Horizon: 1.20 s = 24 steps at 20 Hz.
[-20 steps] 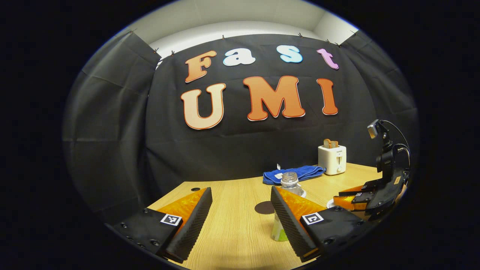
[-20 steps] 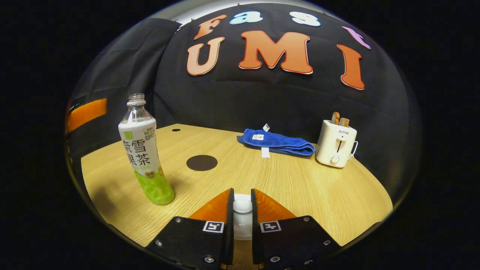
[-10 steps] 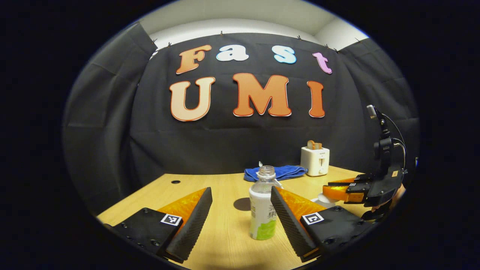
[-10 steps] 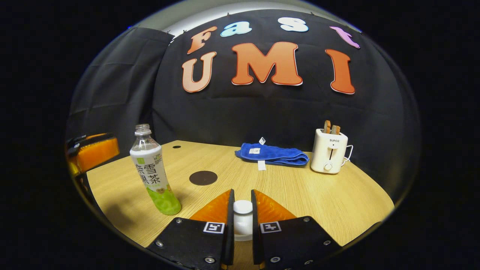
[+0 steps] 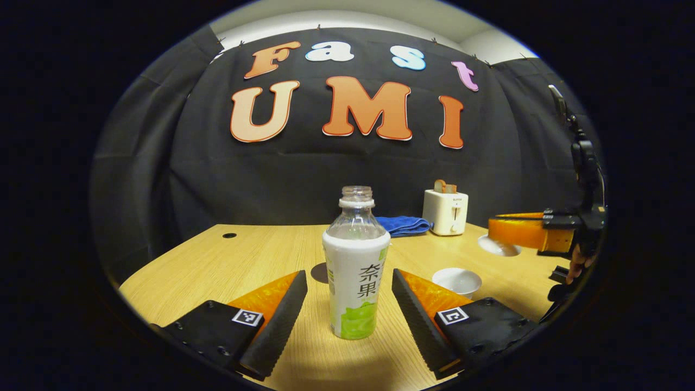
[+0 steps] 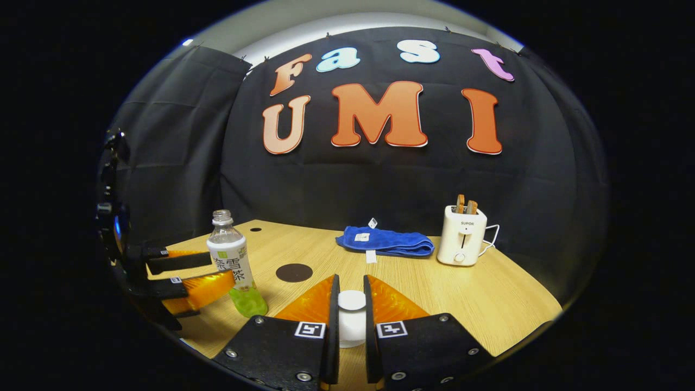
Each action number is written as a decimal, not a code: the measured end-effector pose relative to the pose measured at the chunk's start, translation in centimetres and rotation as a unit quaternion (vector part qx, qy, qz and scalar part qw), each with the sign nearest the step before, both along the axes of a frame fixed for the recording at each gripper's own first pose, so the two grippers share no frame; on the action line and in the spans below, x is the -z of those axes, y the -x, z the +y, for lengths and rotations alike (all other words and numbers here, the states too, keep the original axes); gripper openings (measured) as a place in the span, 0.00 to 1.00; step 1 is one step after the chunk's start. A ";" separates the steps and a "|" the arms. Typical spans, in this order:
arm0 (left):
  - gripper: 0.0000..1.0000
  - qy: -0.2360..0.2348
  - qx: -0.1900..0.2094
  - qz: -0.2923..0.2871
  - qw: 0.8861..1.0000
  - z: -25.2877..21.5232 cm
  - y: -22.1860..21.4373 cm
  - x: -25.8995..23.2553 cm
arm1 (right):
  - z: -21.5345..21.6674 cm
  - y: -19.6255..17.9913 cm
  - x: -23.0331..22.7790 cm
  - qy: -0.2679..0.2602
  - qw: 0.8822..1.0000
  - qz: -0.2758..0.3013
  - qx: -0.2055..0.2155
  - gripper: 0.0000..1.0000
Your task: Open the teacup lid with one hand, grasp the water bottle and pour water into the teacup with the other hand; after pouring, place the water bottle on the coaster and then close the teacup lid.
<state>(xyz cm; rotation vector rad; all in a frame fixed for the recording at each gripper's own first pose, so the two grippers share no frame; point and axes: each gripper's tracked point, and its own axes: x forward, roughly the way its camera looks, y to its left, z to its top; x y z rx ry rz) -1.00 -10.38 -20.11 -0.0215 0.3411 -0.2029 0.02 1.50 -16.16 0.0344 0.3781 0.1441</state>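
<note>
Right hand-held gripper [image 6: 351, 320] has lifted the lid [image 6: 351, 304] off the teacup [image 5: 456, 280], clamped on its knob. Left hand-held gripper [image 5: 347, 304], open, now straddles the bottle [image 5: 355, 274]; grasp next.

In the left gripper view the water bottle [image 5: 355, 266] stands upright on the bench [image 5: 260, 255], between the spread fingers of the left hand-held gripper [image 5: 347, 304] and apart from both. The coaster [image 5: 321, 272] lies just behind it. To its right sits the open teacup [image 5: 456, 280]; farther right the right hand-held gripper [image 5: 502, 232] holds the teacup lid [image 5: 499, 247] above the bench. Behind lie a folded towel [image 5: 404, 225] and, right of it, a toaster [image 5: 445, 212], apparently near the bench's back edge.
</note>
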 end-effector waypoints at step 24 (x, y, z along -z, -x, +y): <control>0.66 -0.101 -0.003 0.002 0.995 0.8 -3.0 3.1 | -3.0 0.9 0.0 -0.007 1.000 0.004 0.025 0.20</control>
